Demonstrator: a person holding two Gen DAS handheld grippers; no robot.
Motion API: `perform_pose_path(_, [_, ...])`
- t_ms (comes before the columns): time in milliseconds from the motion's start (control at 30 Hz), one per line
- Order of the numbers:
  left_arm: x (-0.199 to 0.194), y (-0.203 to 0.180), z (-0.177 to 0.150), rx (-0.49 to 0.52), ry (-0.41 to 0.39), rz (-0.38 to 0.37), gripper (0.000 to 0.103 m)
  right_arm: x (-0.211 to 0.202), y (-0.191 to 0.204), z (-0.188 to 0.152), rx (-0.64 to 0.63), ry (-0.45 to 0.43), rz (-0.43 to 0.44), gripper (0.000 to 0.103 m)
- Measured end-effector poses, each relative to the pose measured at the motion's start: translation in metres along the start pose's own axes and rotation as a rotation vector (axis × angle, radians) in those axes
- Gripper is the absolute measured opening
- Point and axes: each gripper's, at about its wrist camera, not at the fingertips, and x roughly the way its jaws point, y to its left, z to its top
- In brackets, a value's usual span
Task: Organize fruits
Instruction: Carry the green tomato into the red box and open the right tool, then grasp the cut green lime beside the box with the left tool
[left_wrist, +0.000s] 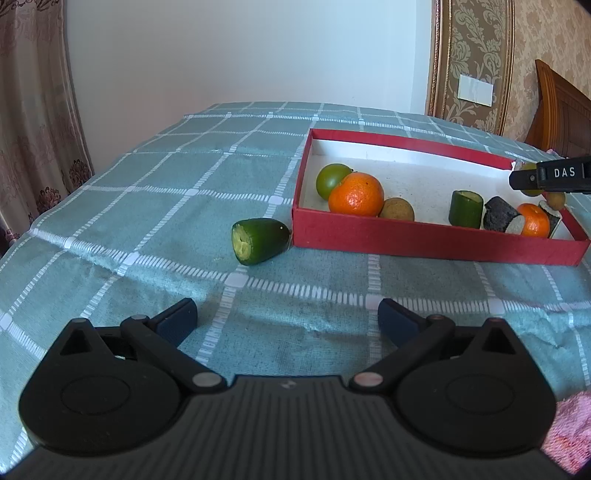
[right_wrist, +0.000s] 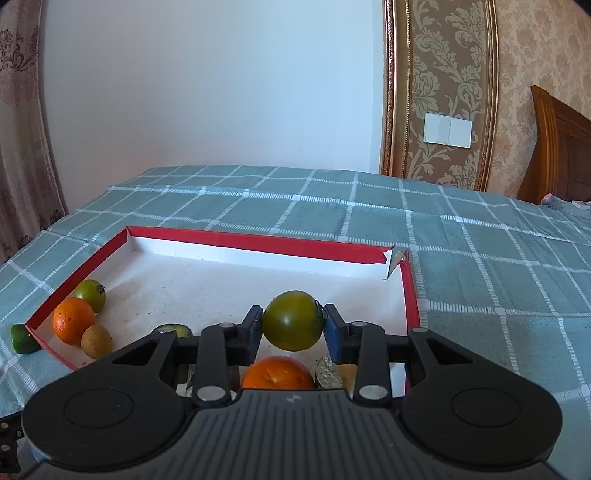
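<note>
A red box (left_wrist: 424, 240) with a white floor lies on the checked cloth; it also shows in the right wrist view (right_wrist: 258, 242). Inside are a green tomato (left_wrist: 332, 179), an orange (left_wrist: 355, 194), a small brown fruit (left_wrist: 397, 209), a cucumber piece (left_wrist: 466, 208), a dark slice (left_wrist: 502, 214) and a second orange (left_wrist: 533, 220). A cut cucumber end (left_wrist: 258, 240) lies on the cloth left of the box. My left gripper (left_wrist: 287, 321) is open and empty, short of it. My right gripper (right_wrist: 293, 326) is shut on a green tomato (right_wrist: 293, 320) above the box's right end.
The teal checked cloth (left_wrist: 147, 206) covers the table. A curtain (left_wrist: 33, 129) hangs at the left, a wooden headboard (right_wrist: 557, 155) stands at the right. Something pink (left_wrist: 569, 432) lies at the lower right of the left wrist view.
</note>
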Motion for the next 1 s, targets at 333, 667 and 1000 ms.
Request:
perform_pose_path(333, [0.0,0.0,0.0,0.0,-0.001,-0.001,0.103,-0.007,-0.004,-0.002,0.01,-0.017,-0.054,0.065])
perform_pose_path(667, [-0.033,-0.002,0.0,0.138,-0.19,0.016,0.103,-0.073,-0.029,-0.042,0.103,-0.084,0.043,0.065])
perform_pose_path(1000, [-0.012,0.01,0.023,0.311,-0.223,-0.008,0.088,-0.09,-0.057,-0.088,0.235,-0.017,0.114,0.065])
